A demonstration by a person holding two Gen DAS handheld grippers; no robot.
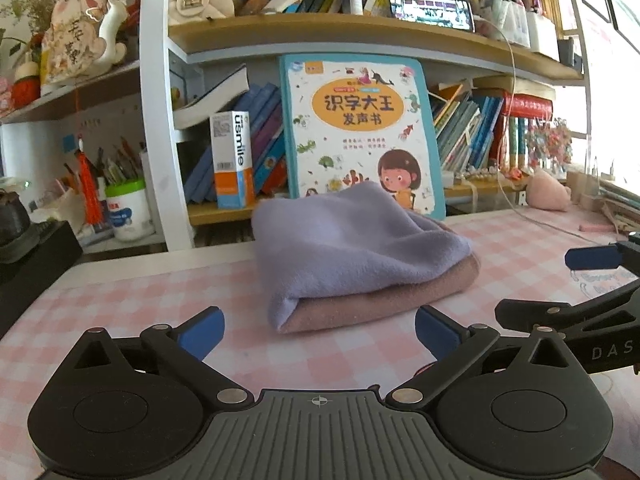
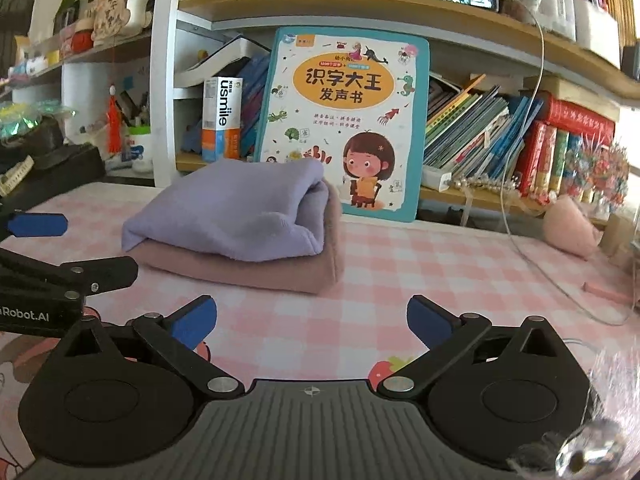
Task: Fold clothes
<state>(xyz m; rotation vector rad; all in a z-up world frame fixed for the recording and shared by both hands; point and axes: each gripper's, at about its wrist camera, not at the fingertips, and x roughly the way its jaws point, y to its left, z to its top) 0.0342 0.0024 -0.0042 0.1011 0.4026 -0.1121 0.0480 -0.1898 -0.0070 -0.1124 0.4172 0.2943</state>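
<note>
A folded lilac cloth [image 1: 352,248] lies on top of a folded dusty-pink cloth [image 1: 380,300] on the pink checked table; the stack also shows in the right wrist view, lilac [image 2: 240,208] over pink [image 2: 280,272]. My left gripper [image 1: 318,334] is open and empty, just in front of the stack. My right gripper [image 2: 312,322] is open and empty, a little back from the stack and to its right. The right gripper shows at the right edge of the left view [image 1: 592,280]; the left gripper shows at the left edge of the right view [image 2: 40,248].
A children's book [image 1: 360,132] leans on the bookshelf right behind the stack. A white toothpaste box [image 1: 232,160] stands left of it. A pink plush [image 2: 572,228] and a white cable [image 2: 560,280] lie on the table at the right. A black object [image 1: 28,264] sits at the left.
</note>
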